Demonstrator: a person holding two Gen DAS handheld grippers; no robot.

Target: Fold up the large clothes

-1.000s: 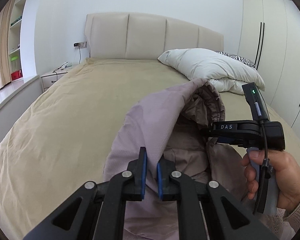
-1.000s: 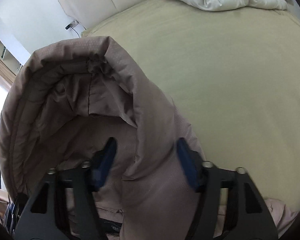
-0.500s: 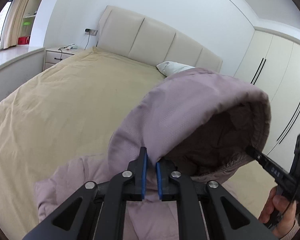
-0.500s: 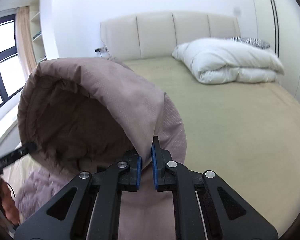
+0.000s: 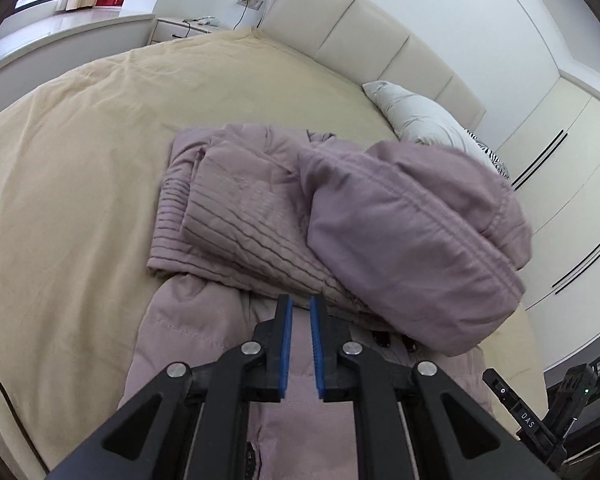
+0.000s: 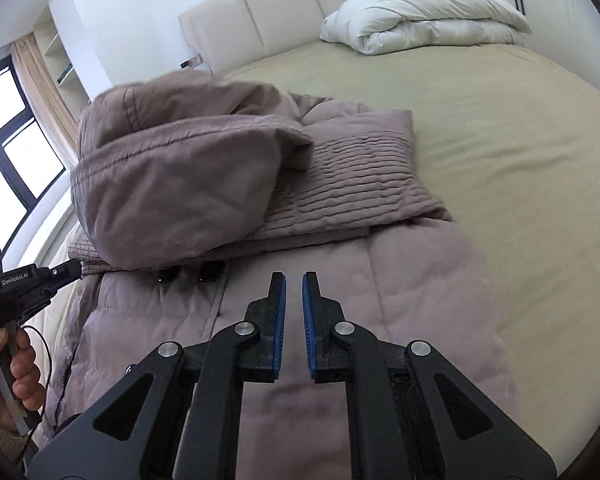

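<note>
A mauve padded hooded jacket (image 5: 236,216) lies on the tan bed cover (image 5: 68,168), its hood (image 5: 416,236) flopped forward over the folded sleeves. In the right wrist view the jacket (image 6: 340,184) fills the near bed, with the hood (image 6: 172,176) at the left. My left gripper (image 5: 299,304) hovers just above the jacket body, its jaws a narrow gap apart and empty. My right gripper (image 6: 294,280) also hovers above the jacket body, jaws slightly apart and empty. Each gripper shows at the edge of the other's view.
A folded white duvet (image 6: 424,16) lies at the head of the bed by the beige headboard (image 6: 284,20). A nightstand (image 5: 180,28) and window ledge stand to the left, wardrobe doors (image 5: 572,184) to the right.
Both grippers held the hood up by its rim; they have let go and the hood has dropped forward onto the jacket. Both grippers now sit low over the jacket body.
</note>
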